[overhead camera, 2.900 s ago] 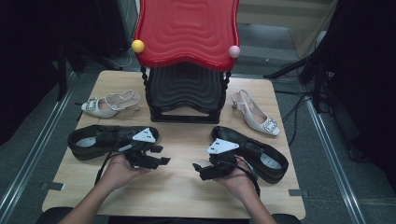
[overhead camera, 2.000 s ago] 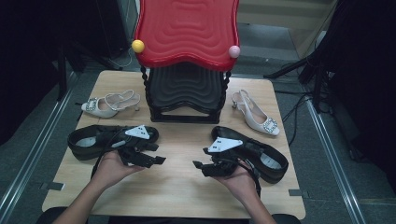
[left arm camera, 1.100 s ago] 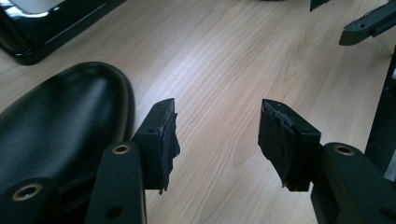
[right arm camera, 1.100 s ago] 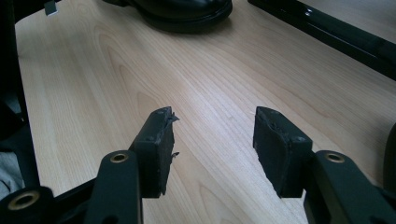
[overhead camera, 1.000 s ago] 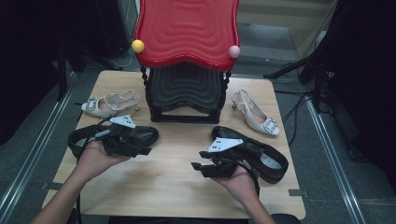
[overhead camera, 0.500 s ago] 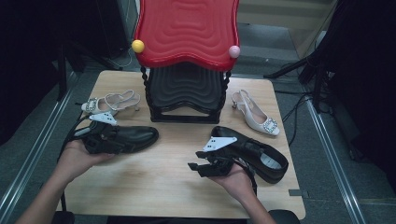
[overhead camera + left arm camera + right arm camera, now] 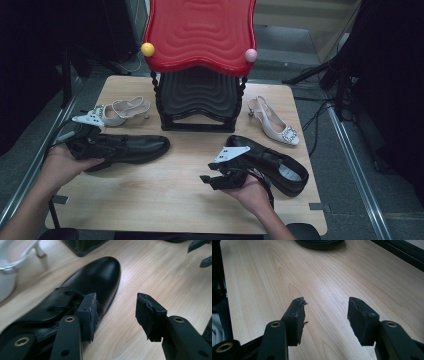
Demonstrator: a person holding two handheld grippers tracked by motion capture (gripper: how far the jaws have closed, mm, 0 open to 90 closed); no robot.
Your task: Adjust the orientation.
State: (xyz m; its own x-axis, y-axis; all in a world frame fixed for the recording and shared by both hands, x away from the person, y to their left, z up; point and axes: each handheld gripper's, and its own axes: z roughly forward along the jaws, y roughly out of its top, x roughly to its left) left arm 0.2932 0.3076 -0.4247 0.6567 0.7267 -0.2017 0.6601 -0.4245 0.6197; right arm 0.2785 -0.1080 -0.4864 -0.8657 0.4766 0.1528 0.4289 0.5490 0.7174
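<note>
A black leather shoe (image 7: 131, 148) lies on the left of the wooden table (image 7: 165, 200), toe to the right. My left gripper (image 7: 86, 138) hovers at its heel end. In the left gripper view the gripper (image 7: 116, 315) stands open and its jaws have just been closing a little. The left pad (image 7: 88, 312) hangs over the shoe's laces (image 7: 62, 300), the other pad over bare wood, and neither presses on anything. A second black shoe (image 7: 272, 162) lies at the right. My right gripper (image 7: 220, 177) sits just left of it, open (image 7: 325, 320) over bare table.
A red and black shoe rack (image 7: 200, 55) stands at the back middle. One white heeled shoe (image 7: 115, 111) lies left of it, another (image 7: 275, 125) right of it. The table's left edge is close to my left hand (image 7: 65, 162).
My left hand has moved left and slightly away along the left black shoe, from its middle to its heel end. The right hand and both black shoes have stayed put.
</note>
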